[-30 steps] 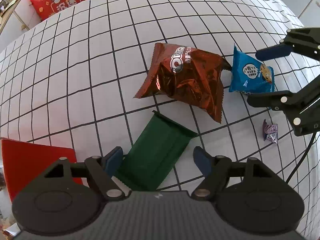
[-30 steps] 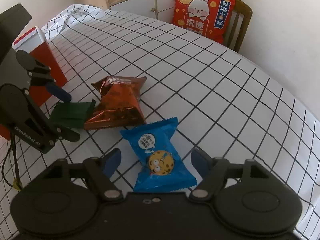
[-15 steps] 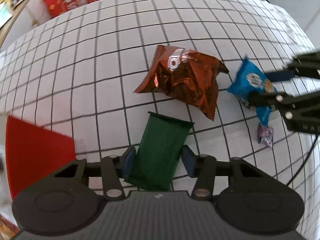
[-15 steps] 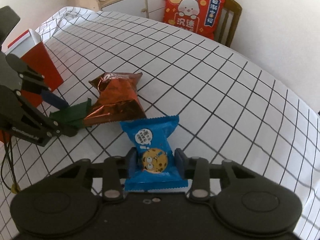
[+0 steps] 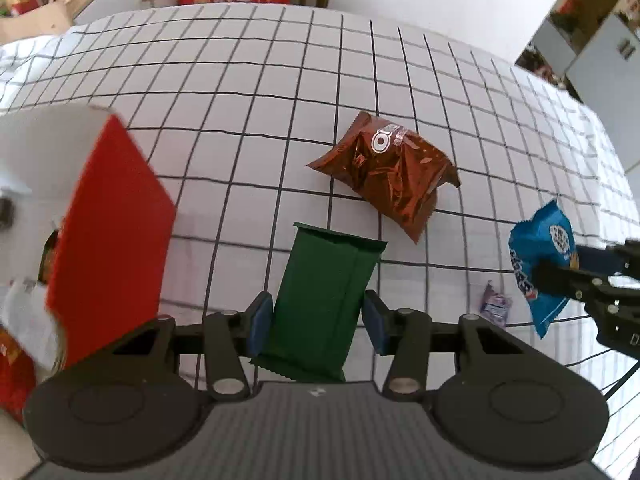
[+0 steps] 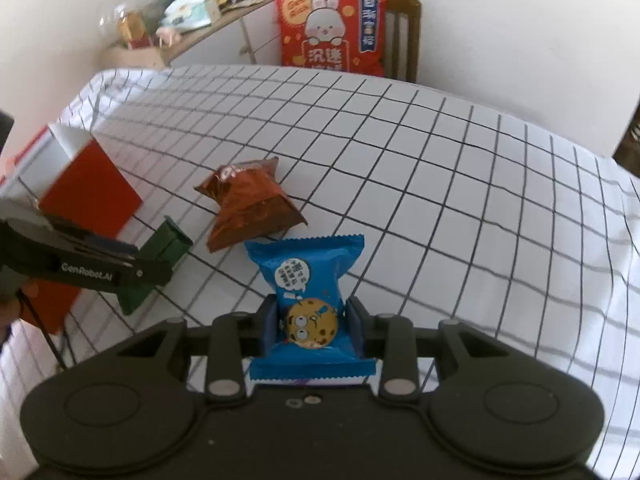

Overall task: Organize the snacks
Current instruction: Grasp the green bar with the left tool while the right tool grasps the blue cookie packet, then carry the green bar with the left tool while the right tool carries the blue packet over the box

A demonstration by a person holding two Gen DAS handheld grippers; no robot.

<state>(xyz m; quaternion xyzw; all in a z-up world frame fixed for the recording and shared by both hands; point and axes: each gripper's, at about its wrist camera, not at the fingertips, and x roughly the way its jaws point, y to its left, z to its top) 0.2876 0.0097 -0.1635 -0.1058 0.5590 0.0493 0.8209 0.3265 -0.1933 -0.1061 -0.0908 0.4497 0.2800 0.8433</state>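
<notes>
Snacks are hanging off the checked tablecloth (image 6: pixel 440 184) in both grippers: the left gripper (image 5: pixel 316 322) is clenching a green packet (image 5: pixel 324 300), and the right gripper (image 6: pixel 312 324) is pinching a blue cookie packet (image 6: pixel 308 280) (both sets of jaws have just been closing, each on its packet). Between them a copper-brown foil bag (image 5: pixel 392 176) is lying on the cloth, a small purple candy (image 5: pixel 495 303) is resting near the blue packet, and a red box (image 5: pixel 108 232) is standing beside the green packet.

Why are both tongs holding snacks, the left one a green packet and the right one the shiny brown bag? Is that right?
Not quite. The right tongs are shut on the blue cookie packet, not the brown bag; the right wrist view shows it. The shiny brown bag lies on the checked tablecloth, held by nothing. The left tongs do grip the green packet.
</notes>
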